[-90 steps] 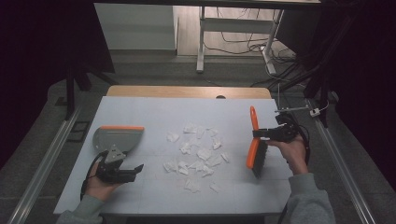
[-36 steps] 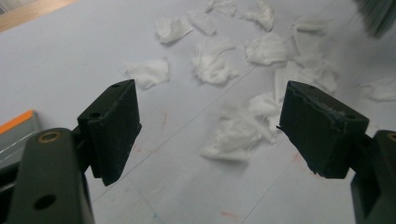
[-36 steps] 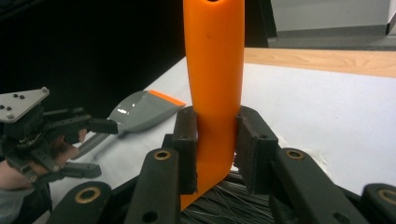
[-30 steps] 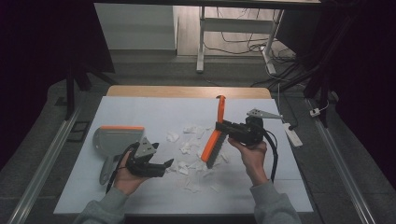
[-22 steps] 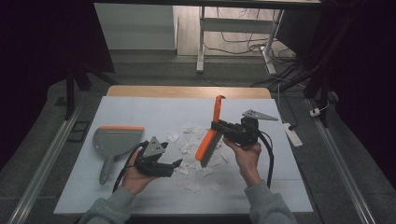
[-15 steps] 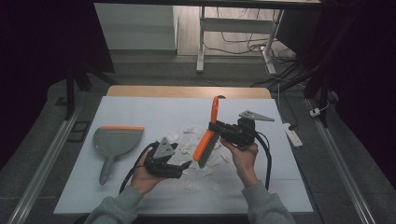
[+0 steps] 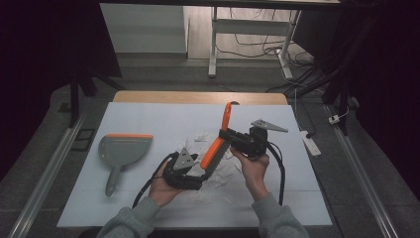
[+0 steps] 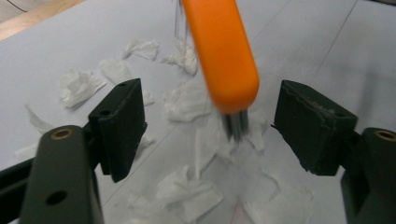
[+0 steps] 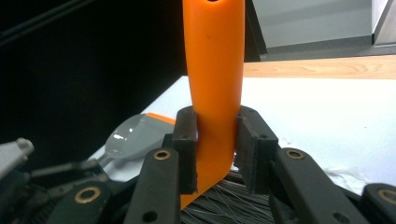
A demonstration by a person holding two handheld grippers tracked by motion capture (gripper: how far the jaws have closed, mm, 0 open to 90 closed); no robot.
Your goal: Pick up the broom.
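My right gripper [image 7: 225, 135] is shut on an orange hand brush [image 7: 218, 144], which slants with its bristles down over a heap of white paper scraps [image 7: 225, 171]. In the right gripper view the pads [image 9: 187, 149] clamp the brush handle [image 9: 215, 60] from both sides. My left gripper [image 7: 198, 177] lies low on the table just left of the brush's lower end. Its jaws have just been closing a little and still stand wide. The brush tip [image 8: 222, 51] hangs between them without touching either pad, and paper scraps [image 8: 187, 100] lie beneath.
A grey dustpan [image 7: 121, 148] with an orange lip lies at the left of the white table top [image 7: 148, 119]; the dustpan [image 9: 133, 135] is also in the right gripper view. A wooden edge [image 7: 198, 96] runs along the far side. Desk legs and cables stand beyond.
My left hand has slid right from beside the dustpan to the scrap heap, under the brush. My right hand brought the brush from the table's right to the middle, then held almost still.
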